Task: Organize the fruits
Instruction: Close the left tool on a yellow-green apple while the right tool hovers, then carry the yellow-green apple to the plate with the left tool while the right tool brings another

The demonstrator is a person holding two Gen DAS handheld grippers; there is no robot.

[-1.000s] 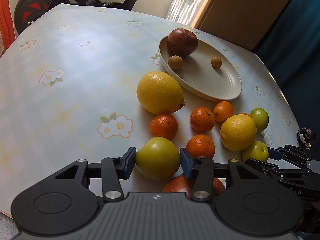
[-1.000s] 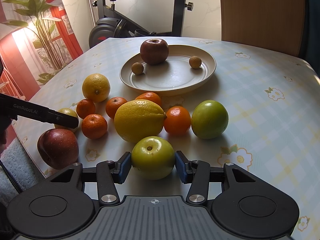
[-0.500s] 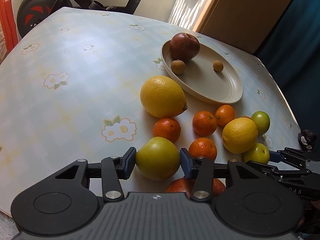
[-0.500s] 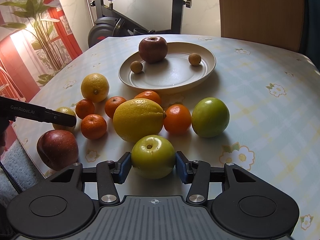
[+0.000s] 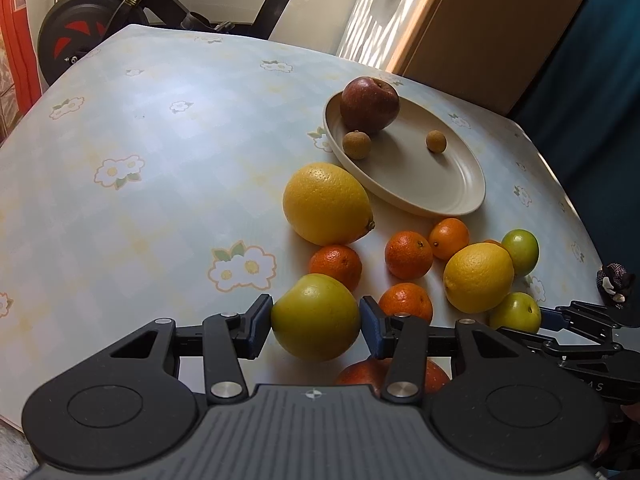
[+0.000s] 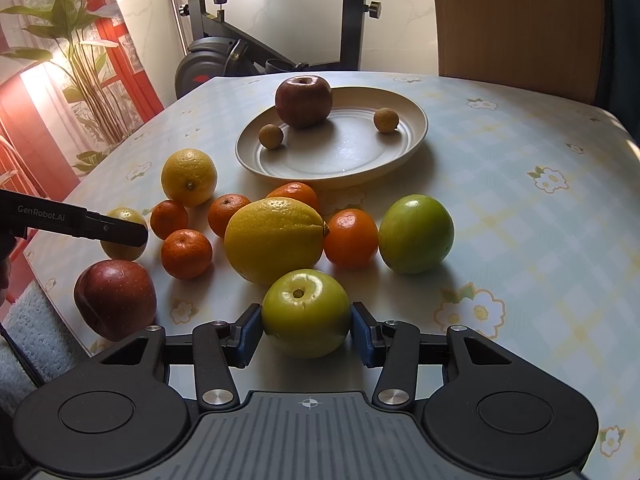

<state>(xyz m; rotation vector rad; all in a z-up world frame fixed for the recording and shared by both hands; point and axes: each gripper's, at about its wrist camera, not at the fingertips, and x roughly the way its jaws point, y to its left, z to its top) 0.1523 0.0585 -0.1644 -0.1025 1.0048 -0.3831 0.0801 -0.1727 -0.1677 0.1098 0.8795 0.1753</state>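
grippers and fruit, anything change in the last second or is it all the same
Nothing visibly changed. The left gripper stays shut on its green apple, the right gripper stays shut on the other green apple, and neither has lifted. The red apple and two small brown fruits are still on the plate, with the citrus where it was.

My left black plastic two-finger gripper (image 5: 316,322) has a ribbed dark-grey top plate with a small white crosshair mark; two round recessed discs flank it; silver screw heads sit on the black linkage arms; the finger pads (image 5: 256,322) are dark blue; my right black plastic two-finger gripper (image 6: 307,330) looks the same, blue pads included; from the right wrist view I read white lettering "GenRobot.AI" along the left unit's side.
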